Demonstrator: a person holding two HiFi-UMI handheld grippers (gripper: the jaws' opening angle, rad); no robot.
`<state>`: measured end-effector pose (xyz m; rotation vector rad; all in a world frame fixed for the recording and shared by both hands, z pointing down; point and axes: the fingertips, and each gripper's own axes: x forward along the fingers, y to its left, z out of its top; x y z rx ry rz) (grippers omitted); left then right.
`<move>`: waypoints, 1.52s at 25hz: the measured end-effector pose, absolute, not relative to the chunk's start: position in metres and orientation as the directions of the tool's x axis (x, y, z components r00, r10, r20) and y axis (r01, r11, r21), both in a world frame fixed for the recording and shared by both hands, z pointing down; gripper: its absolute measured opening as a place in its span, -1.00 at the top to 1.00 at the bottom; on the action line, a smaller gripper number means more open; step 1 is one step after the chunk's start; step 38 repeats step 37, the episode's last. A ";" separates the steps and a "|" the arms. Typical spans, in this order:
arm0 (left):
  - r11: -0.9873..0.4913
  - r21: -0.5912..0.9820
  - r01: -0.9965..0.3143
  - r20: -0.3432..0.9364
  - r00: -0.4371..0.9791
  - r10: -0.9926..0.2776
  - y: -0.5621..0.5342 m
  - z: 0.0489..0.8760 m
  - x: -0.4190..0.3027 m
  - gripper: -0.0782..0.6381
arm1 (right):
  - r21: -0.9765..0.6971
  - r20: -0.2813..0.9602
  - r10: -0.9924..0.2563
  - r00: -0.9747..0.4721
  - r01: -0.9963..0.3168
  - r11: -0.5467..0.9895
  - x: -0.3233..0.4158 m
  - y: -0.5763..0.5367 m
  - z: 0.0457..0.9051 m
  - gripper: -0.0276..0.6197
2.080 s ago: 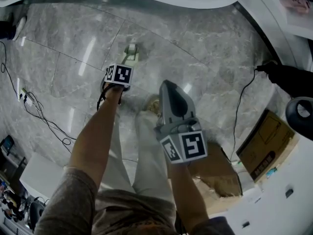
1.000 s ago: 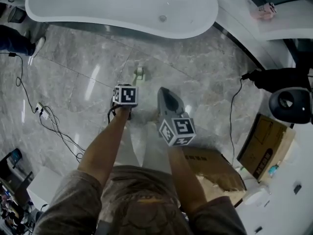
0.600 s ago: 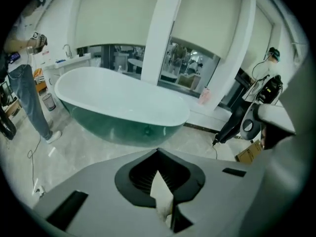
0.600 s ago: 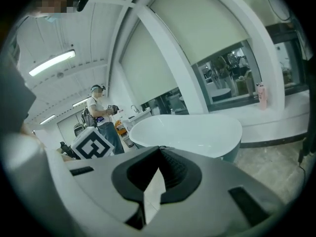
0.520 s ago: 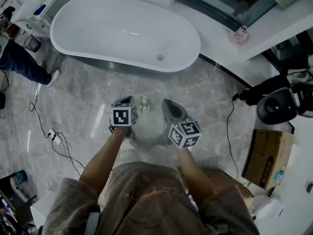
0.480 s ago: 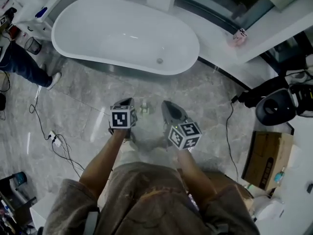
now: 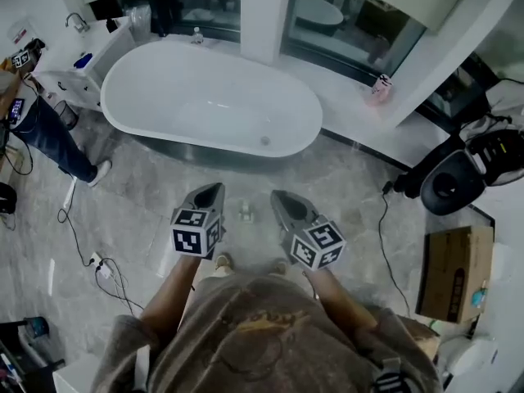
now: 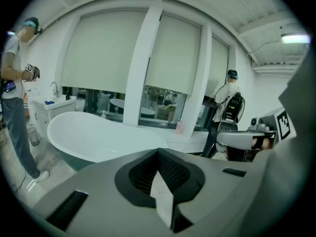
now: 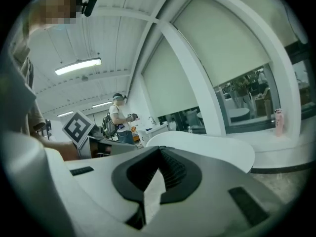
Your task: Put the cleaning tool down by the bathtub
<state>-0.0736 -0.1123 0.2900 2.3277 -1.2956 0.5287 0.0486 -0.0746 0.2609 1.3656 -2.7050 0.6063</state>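
Note:
The cleaning tool [image 7: 244,211], small and pale green-white, lies on the grey marble floor a short way in front of the white oval bathtub [image 7: 213,105]. Nothing touches it. My left gripper [image 7: 214,188] hovers to its left and my right gripper [image 7: 280,196] to its right, both raised above the floor. In the left gripper view the left gripper [image 8: 160,154] has its jaws shut with nothing between them, and the bathtub [image 8: 98,137] lies ahead. The right gripper [image 9: 159,154] is likewise shut and empty in its own view, facing the bathtub [image 9: 207,147].
A person [image 7: 41,129] stands at the tub's left end. Cables [image 7: 98,264] run over the floor at left. A black round device [image 7: 450,188] and a cardboard box [image 7: 454,273] sit at right. A white pillar [image 7: 260,15] and a pink bottle [image 7: 379,88] are behind the tub.
The head view has tilted up, so the whole bathtub now shows. Both grippers have risen away from the tool, which stays on the floor. Both stay shut.

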 end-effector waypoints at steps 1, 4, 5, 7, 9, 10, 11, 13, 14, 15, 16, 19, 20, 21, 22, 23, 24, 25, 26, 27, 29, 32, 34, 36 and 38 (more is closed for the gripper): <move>-0.485 0.173 -0.857 0.496 0.501 -0.709 -0.110 0.280 -0.074 0.75 | -0.307 0.210 -0.763 -0.611 -0.782 0.542 0.048 -0.071 0.254 0.91; -0.505 0.175 -0.845 0.428 0.528 -0.734 -0.100 0.255 -0.076 0.75 | -0.258 0.175 -0.768 -0.616 -0.782 0.568 0.047 -0.063 0.235 0.91; -0.511 0.184 -0.840 0.401 0.538 -0.741 -0.097 0.249 -0.076 0.75 | -0.242 0.160 -0.771 -0.616 -0.782 0.575 0.047 -0.061 0.229 0.91; -0.520 0.189 -0.833 0.349 0.552 -0.757 -0.092 0.236 -0.077 0.75 | -0.217 0.123 -0.777 -0.618 -0.780 0.586 0.049 -0.060 0.218 0.91; -0.528 0.174 -0.831 0.315 0.555 -0.769 -0.089 0.227 -0.076 0.75 | -0.216 0.091 -0.777 -0.623 -0.774 0.595 0.051 -0.060 0.209 0.91; -0.533 0.164 -0.830 0.304 0.557 -0.773 -0.088 0.224 -0.074 0.75 | -0.224 0.080 -0.775 -0.627 -0.769 0.598 0.052 -0.059 0.208 0.91; -0.539 0.154 -0.828 0.296 0.559 -0.775 -0.088 0.222 -0.072 0.75 | -0.234 0.073 -0.774 -0.630 -0.765 0.600 0.053 -0.059 0.207 0.91; -0.549 0.144 -0.824 0.284 0.565 -0.774 -0.088 0.219 -0.070 0.75 | -0.246 0.071 -0.771 -0.633 -0.760 0.601 0.053 -0.059 0.207 0.91; -0.551 0.145 -0.822 0.283 0.568 -0.773 -0.088 0.219 -0.069 0.75 | -0.246 0.074 -0.771 -0.633 -0.761 0.601 0.052 -0.059 0.206 0.92; -0.550 0.148 -0.822 0.284 0.568 -0.772 -0.087 0.219 -0.070 0.75 | -0.244 0.078 -0.770 -0.633 -0.761 0.601 0.051 -0.059 0.206 0.92; -0.547 0.150 -0.824 0.283 0.566 -0.774 -0.088 0.218 -0.071 0.75 | -0.243 0.081 -0.770 -0.633 -0.762 0.601 0.049 -0.059 0.206 0.92; -0.532 0.149 -0.833 0.262 0.552 -0.791 -0.088 0.213 -0.072 0.75 | -0.240 0.084 -0.771 -0.631 -0.764 0.599 0.050 -0.059 0.206 0.91; -0.528 0.147 -0.836 0.257 0.548 -0.796 -0.089 0.212 -0.072 0.75 | -0.241 0.083 -0.772 -0.630 -0.764 0.598 0.050 -0.059 0.206 0.91; -0.525 0.143 -0.839 0.255 0.544 -0.800 -0.089 0.212 -0.072 0.75 | -0.240 0.082 -0.773 -0.630 -0.765 0.598 0.051 -0.060 0.205 0.91; -0.523 0.141 -0.841 0.256 0.541 -0.801 -0.089 0.213 -0.072 0.75 | -0.235 0.082 -0.773 -0.629 -0.766 0.598 0.051 -0.060 0.205 0.92; -0.522 0.139 -0.842 0.262 0.539 -0.800 -0.088 0.213 -0.073 0.75 | -0.228 0.082 -0.773 -0.629 -0.767 0.600 0.051 -0.061 0.203 0.91; -0.521 0.140 -0.842 0.269 0.539 -0.798 -0.087 0.214 -0.074 0.75 | -0.223 0.082 -0.774 -0.628 -0.768 0.600 0.050 -0.062 0.202 0.92; -0.520 0.141 -0.842 0.274 0.538 -0.797 -0.086 0.215 -0.074 0.75 | -0.220 0.082 -0.775 -0.627 -0.769 0.600 0.051 -0.063 0.201 0.91; -0.518 0.142 -0.843 0.275 0.537 -0.798 -0.086 0.215 -0.074 0.75 | -0.219 0.083 -0.776 -0.626 -0.771 0.598 0.051 -0.064 0.201 0.92; -0.516 0.143 -0.845 0.271 0.534 -0.801 -0.087 0.215 -0.074 0.75 | -0.218 0.084 -0.777 -0.623 -0.773 0.596 0.052 -0.065 0.201 0.91; -0.508 0.142 -0.850 0.260 0.527 -0.809 -0.087 0.214 -0.073 0.75 | -0.220 0.085 -0.780 -0.620 -0.775 0.592 0.055 -0.067 0.202 0.92; -0.490 0.144 -0.859 0.267 0.511 -0.817 -0.086 0.217 -0.071 0.75 | -0.219 0.085 -0.778 -0.622 -0.774 0.594 0.058 -0.067 0.202 0.91; -0.475 0.149 -0.868 0.268 0.497 -0.825 -0.087 0.220 -0.070 0.75 | -0.220 0.085 -0.776 -0.625 -0.771 0.597 0.060 -0.066 0.203 0.91; -0.467 0.158 -0.870 0.277 0.493 -0.825 -0.086 0.223 -0.069 0.75 | -0.220 0.086 -0.775 -0.626 -0.771 0.598 0.061 -0.066 0.205 0.91; -0.463 0.163 -0.871 0.283 0.491 -0.824 -0.086 0.225 -0.068 0.75 | -0.220 0.087 -0.775 -0.626 -0.771 0.598 0.062 -0.067 0.206 0.92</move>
